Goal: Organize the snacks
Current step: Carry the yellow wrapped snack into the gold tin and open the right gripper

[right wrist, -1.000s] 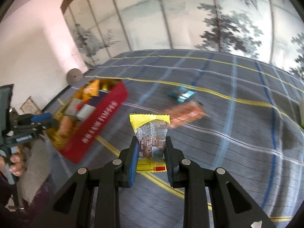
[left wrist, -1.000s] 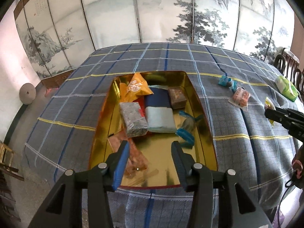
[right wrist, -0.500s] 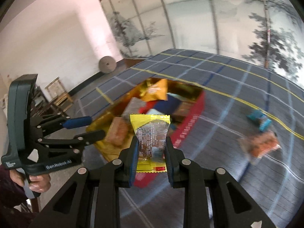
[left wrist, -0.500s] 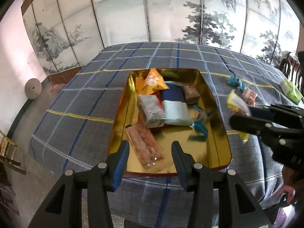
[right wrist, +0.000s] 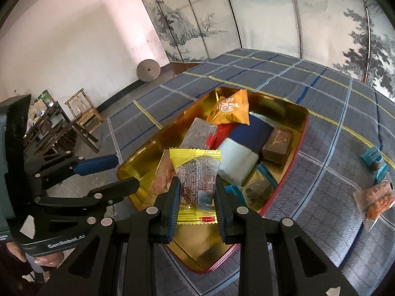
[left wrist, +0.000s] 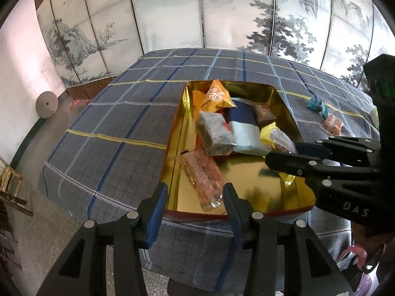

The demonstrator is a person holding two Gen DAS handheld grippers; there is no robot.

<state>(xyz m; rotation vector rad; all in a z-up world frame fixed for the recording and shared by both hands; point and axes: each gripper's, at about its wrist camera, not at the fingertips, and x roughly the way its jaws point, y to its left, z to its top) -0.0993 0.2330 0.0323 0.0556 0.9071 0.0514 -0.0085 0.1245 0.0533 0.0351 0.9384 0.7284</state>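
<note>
My right claw (right wrist: 196, 197), clamped on the yellow-edged snack (right wrist: 197, 180), had swung over the gold tray (right wrist: 300, 113); my left claw (left wrist: 195, 204) hung apart, empty; the packet's print was unreadable.

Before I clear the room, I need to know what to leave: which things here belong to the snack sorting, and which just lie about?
Belongs to the job:
- gold tin
- yellow packet clamped in the right tool
- orange snack bag on the cloth
- teal packets

Just lying about:
- round stone
- wooden chair
- painted screen
</note>
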